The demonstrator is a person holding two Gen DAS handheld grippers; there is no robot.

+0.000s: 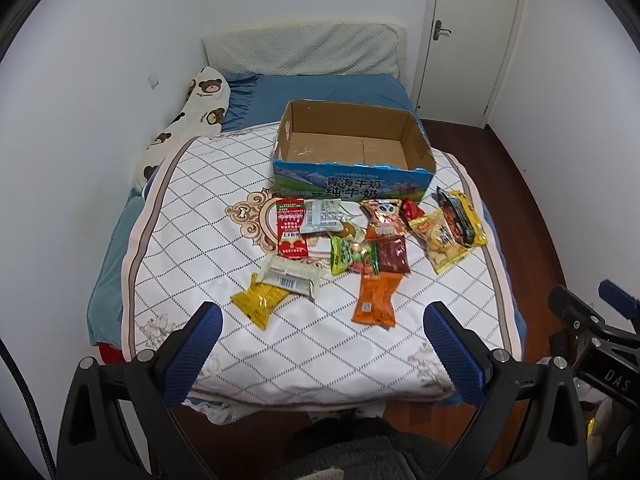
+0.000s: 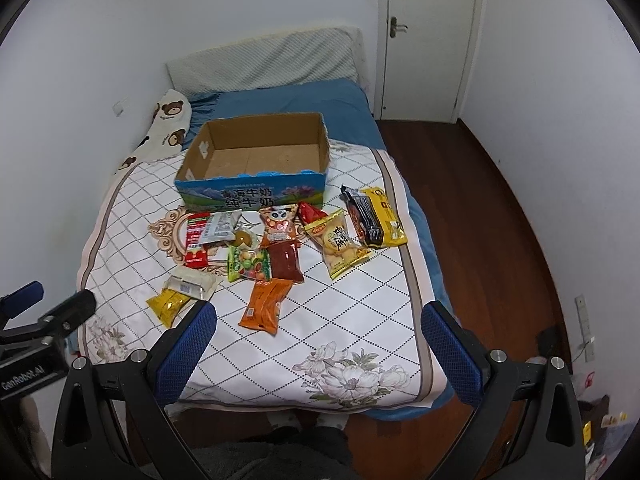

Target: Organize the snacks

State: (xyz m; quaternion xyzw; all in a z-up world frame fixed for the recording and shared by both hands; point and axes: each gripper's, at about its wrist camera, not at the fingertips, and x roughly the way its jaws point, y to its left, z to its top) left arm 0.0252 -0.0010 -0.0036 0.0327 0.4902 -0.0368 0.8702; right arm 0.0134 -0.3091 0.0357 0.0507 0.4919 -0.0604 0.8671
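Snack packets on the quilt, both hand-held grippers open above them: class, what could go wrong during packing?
1. Overlapping packets: gripping the green candy bag may drag the brown packet it touches.
2. The yellow-black packet lies near the quilt edge; a nudge could drop it.

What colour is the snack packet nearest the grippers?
Orange packet, clearest in the right wrist view.

The red packet [image 1: 291, 227] lies partly under a white packet [image 1: 320, 216]; small print on both is unreadable.
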